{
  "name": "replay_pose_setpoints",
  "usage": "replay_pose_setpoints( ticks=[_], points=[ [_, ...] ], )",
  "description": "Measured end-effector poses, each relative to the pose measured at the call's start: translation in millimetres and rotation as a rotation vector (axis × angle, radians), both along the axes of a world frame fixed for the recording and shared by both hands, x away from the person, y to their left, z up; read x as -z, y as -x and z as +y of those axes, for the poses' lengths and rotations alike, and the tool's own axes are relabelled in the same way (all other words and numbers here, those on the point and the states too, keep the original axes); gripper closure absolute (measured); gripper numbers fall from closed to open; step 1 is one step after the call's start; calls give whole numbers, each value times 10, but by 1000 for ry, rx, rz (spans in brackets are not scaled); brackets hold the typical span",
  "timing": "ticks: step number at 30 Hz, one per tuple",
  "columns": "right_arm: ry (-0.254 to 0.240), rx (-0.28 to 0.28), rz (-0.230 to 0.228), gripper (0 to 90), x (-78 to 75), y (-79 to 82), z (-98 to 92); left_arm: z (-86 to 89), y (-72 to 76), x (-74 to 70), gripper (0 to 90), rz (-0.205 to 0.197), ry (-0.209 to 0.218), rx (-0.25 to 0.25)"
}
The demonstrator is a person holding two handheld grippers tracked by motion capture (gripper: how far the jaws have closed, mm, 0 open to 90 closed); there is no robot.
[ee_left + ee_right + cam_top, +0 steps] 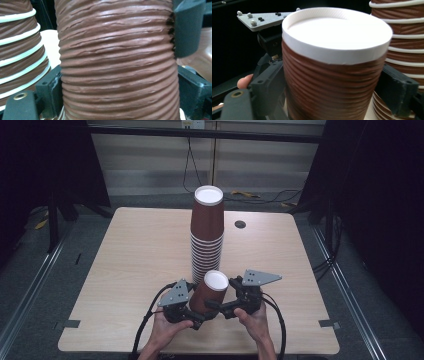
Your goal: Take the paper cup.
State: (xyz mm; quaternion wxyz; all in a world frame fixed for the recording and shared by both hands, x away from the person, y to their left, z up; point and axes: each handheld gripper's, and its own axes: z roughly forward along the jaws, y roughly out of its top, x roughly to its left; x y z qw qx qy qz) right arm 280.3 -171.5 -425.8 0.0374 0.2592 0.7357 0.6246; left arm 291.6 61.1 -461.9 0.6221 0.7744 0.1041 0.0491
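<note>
Both hand-held grippers, left (192,317) and right (220,309), clasp one upturned cup (210,292) between them, steadying it beside the stack (206,235) on the worktop (125,265)

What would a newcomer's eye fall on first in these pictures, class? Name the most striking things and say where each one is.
First, the tall stack of brown ribbed cups, upside down at the middle of the wooden table. Just in front of it, at the near edge, a single brown cup sits between the left gripper and the right gripper, white base up.
</note>
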Motion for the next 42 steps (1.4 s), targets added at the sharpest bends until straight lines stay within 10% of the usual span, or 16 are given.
replay_pose_setpoints(
  ticks=[22,42],
  points=[
    [7,36,-13,132,-45,34,-178,171,-73,-25,125,-7,-79,-41],
    [129,42,9,133,-10,-3,-240,249,-184,-126,127,-37,-273,0]
  ],
)
